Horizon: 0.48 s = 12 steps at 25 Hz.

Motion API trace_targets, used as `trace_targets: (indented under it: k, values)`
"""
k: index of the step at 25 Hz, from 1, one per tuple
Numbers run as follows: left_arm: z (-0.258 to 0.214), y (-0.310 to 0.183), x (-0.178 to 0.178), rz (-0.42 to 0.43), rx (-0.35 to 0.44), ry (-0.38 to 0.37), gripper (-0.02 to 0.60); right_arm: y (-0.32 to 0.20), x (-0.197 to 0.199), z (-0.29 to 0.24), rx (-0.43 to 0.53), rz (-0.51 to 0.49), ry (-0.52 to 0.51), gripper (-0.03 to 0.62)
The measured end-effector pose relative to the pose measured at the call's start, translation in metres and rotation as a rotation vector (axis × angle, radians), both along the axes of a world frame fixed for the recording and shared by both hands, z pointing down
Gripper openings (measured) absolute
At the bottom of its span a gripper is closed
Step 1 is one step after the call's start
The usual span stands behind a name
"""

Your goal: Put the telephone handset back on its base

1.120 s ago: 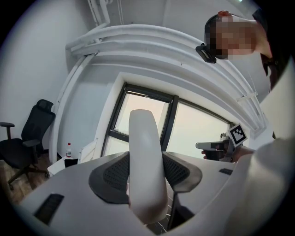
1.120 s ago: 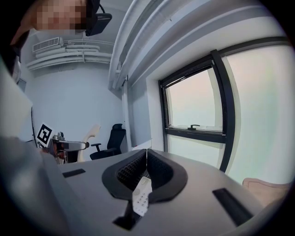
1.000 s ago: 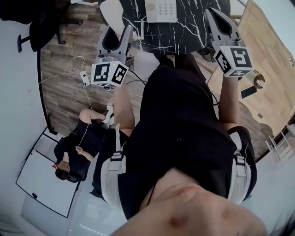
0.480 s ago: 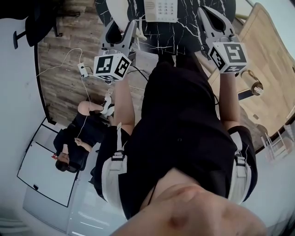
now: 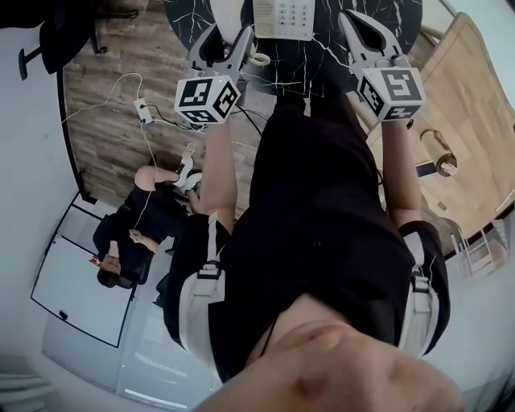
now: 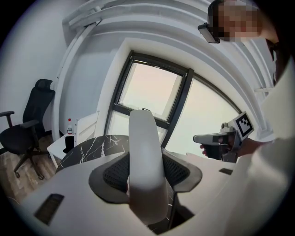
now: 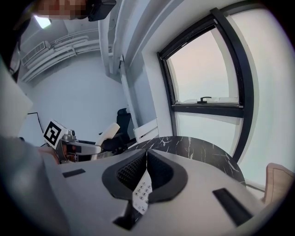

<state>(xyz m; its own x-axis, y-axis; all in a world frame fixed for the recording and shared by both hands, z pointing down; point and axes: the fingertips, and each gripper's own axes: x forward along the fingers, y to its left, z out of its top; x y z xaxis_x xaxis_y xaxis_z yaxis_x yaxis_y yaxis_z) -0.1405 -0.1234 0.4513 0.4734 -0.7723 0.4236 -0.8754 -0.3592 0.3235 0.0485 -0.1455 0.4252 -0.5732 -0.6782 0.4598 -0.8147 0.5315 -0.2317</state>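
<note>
my left fingers point(image 6: 120, 173) are clamped on the white handset point(image 6: 145, 161); my right fingers point(image 7: 140, 167) are clenched on nothing. the base point(image 5: 282, 16) sits at twelve o'clock on the counter point(image 5: 330, 48). the coiled cord point(image 5: 257, 58) could snag, or a crooked landing could let the handset slide off.

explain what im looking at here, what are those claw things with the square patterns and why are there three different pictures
No robot here: a person holds a two-jaw gripper in each hand. The patterned cubes are parts of those grippers. The top-down picture comes from a camera on the person's head; the other two come from cameras riding on each gripper, looking along its jaws. On the black marble table lies a white telephone base. The left gripper is closed on the pale handset. The right gripper has its jaws together and holds nothing; the base's keypad shows beyond them.
</note>
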Motion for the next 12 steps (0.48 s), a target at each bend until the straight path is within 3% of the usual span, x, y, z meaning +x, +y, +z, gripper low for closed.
trace_targets:
  k: [12]
  values:
    - [0.075, -0.013, 0.020, 0.018, -0.151, -0.026, 0.229, -0.016, -0.003, 0.034, -0.070, -0.029, -0.006, 0.031]
